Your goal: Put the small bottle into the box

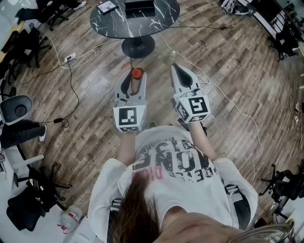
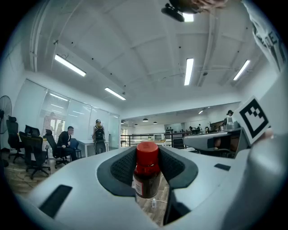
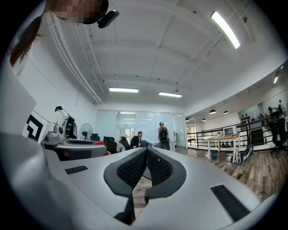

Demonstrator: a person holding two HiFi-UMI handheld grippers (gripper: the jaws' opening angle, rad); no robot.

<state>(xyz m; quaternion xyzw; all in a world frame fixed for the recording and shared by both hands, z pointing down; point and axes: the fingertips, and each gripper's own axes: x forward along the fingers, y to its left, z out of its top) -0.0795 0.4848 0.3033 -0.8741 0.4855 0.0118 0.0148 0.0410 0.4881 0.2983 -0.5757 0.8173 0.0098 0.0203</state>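
The left gripper [image 1: 135, 79] clamps the upright red-capped small bottle [image 2: 146, 173], seemingly dark-filled, the right gripper's [image 3: 146, 157] jaws meet empty, and the black box [image 1: 139, 7] sits on the round table [image 1: 159, 19].

Floor: grey-brown wood planks [image 1: 237, 66], with loose cables [image 1: 236, 110] trailing across them. A round black marble-pattern table [image 1: 107, 23] on a pedestal stands at top centre of the head view. Black office chairs [image 1: 28, 46] line the upper left edge. The ceiling is white with strip lights [image 2: 189, 71]. A glazed partition [image 3: 137, 125] sits mid-frame in the right gripper view, with a standing fan [image 3: 85, 131] to its left.
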